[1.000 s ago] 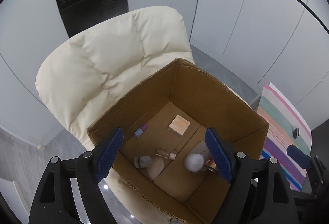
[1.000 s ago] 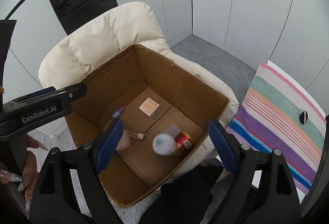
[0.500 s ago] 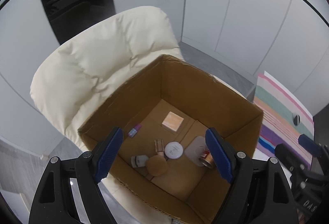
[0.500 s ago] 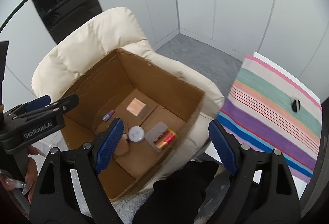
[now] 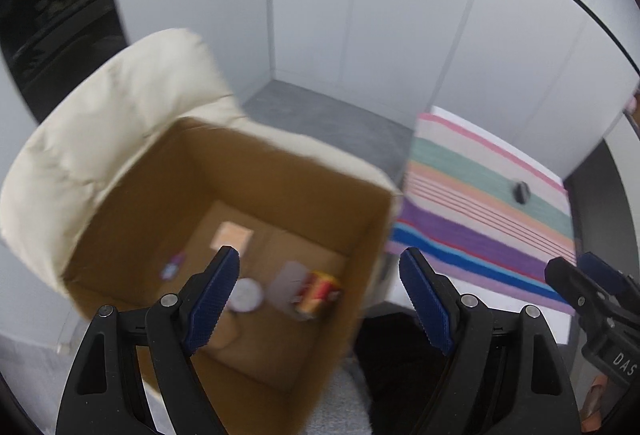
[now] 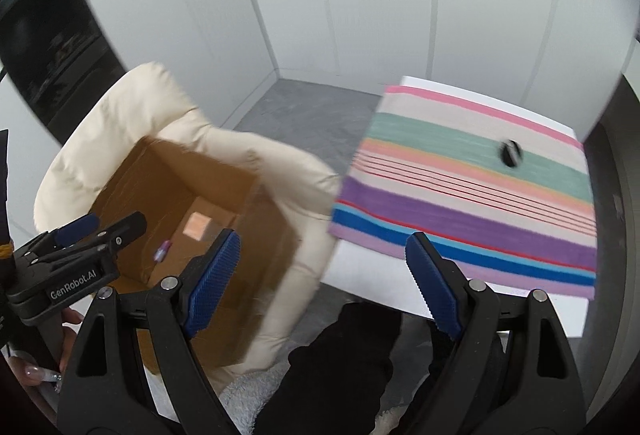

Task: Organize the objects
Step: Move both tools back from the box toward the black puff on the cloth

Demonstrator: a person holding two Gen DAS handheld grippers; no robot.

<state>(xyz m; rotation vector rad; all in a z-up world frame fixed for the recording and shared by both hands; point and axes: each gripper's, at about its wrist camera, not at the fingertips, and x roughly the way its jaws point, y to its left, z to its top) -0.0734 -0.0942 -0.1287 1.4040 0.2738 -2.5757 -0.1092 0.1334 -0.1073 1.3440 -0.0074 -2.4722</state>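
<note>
Both views have been swung from the cardboard box [image 5: 224,235], where small items now lie, toward the striped cloth [image 6: 472,195]; left gripper [image 5: 320,299] and right gripper [image 6: 324,283] are held apart, empty, so the small dark object [image 6: 510,153] is judged next.

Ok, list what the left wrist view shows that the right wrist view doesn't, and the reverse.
Only the left wrist view shows the white round lid, the red-and-gold can and a clear piece beside it on the box floor.

Only the right wrist view shows the person's fingers under the left gripper, and the whole striped cloth.

Both show the cardboard box on the cream chair, the pale square block, the small purple-capped vial, the striped cloth with a small dark object, and open, empty jaws.
</note>
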